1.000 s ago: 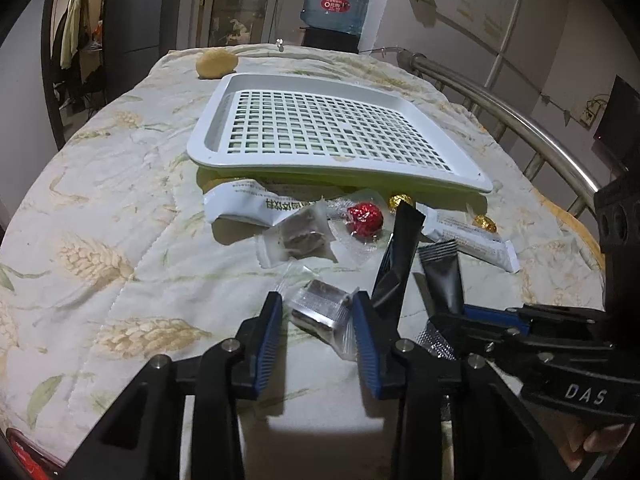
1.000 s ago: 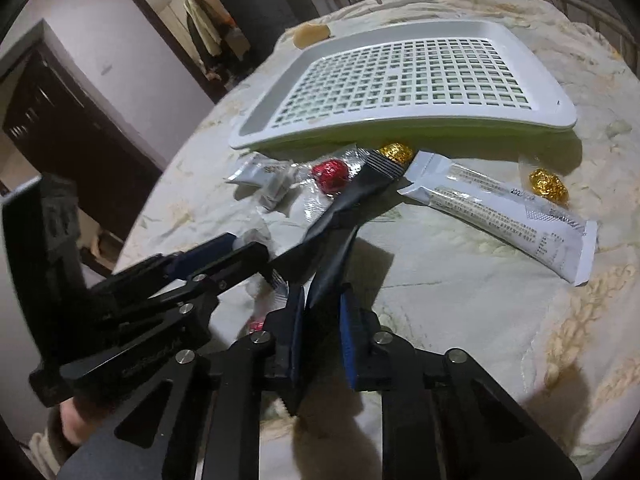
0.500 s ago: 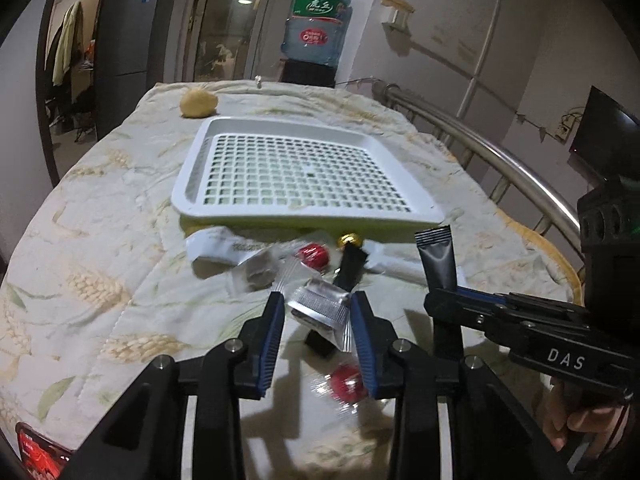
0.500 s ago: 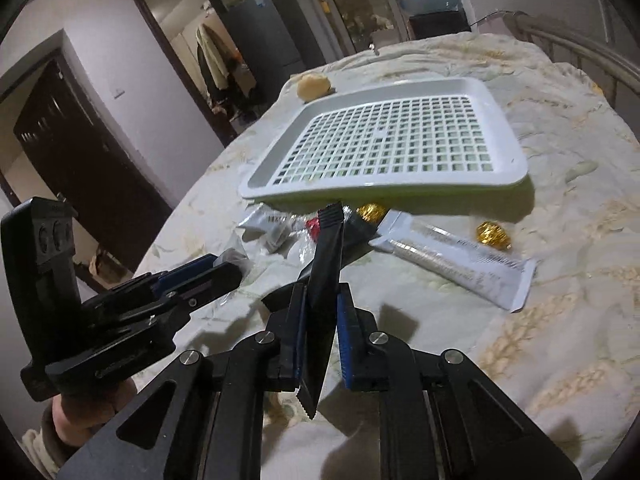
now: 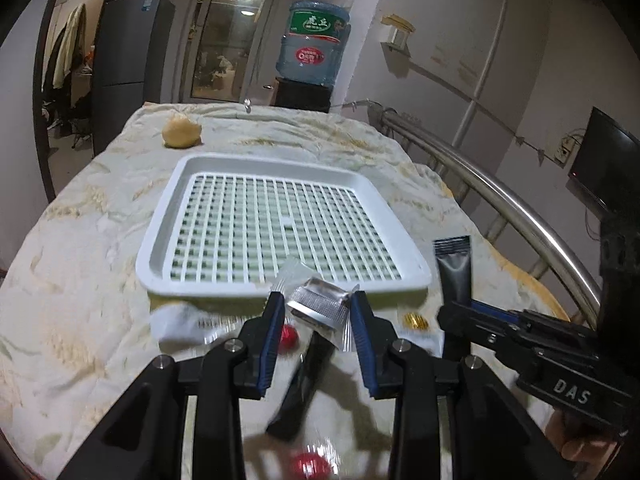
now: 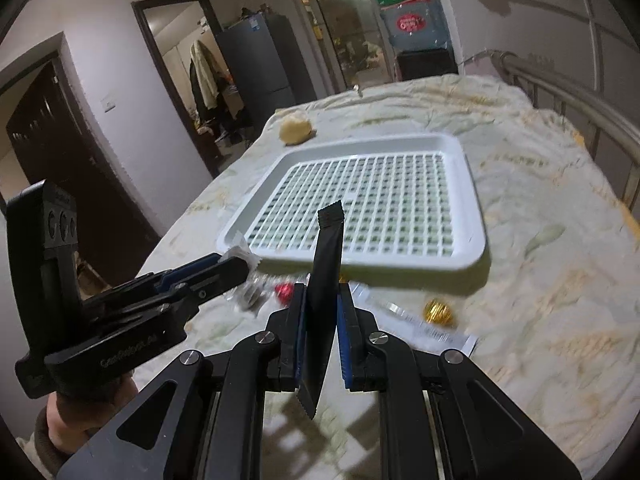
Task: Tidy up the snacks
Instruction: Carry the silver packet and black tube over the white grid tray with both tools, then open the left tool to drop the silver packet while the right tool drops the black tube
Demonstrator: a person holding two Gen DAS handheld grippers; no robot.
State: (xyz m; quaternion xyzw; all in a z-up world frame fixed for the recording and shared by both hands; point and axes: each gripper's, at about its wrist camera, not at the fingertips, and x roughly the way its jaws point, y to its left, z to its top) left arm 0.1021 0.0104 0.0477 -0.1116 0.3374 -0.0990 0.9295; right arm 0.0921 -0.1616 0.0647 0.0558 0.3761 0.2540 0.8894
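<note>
A dim room holds a dark fridge (image 5: 128, 40), a water jug (image 5: 314, 42) on its stand and a steel rail (image 5: 500, 196) at the right. The worktop carries a wheat-print cloth (image 5: 80, 240) with a white slotted tray (image 5: 276, 224), empty. A white packet (image 5: 180, 322), another black sachet (image 5: 300, 392), red (image 5: 288, 338) and gold (image 5: 415, 320) sweets lie before it. The left gripper (image 5: 318, 316) has its jaws closed on a clear-wrapped snack (image 5: 320, 308) at the tray's near edge. The right gripper (image 6: 322, 320) pinches a black sachet (image 6: 326, 272) upright, held above the cloth.
</note>
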